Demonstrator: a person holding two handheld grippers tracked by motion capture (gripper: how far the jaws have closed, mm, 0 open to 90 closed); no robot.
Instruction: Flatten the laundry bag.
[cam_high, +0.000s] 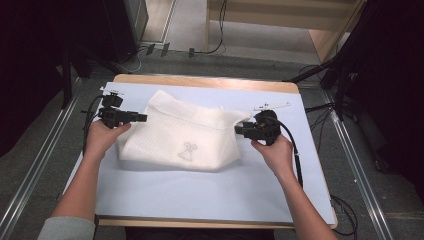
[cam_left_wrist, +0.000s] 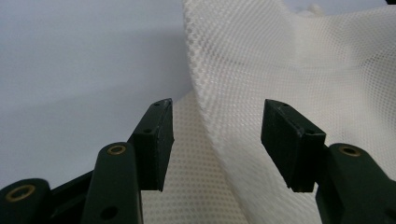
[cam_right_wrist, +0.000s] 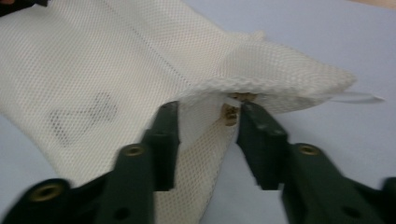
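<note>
Hand-held gripper (cam_left_wrist: 217, 140) open astride mesh bag (cam_left_wrist: 299, 65)

Grey floor (cam_high: 250, 62) around a blue-covered wooden table (cam_high: 200, 190).

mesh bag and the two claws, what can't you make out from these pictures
- Whether the right claw pinches the mesh bag: in the right gripper view a fold with a brass zipper piece lies between the jaws and hides any contact.
- Bag contents: the mesh is too dense, every view.
- Grey print: too small in the high view, blurred in the right gripper view.
- Left claw: jaws apart, fabric between them.
</note>
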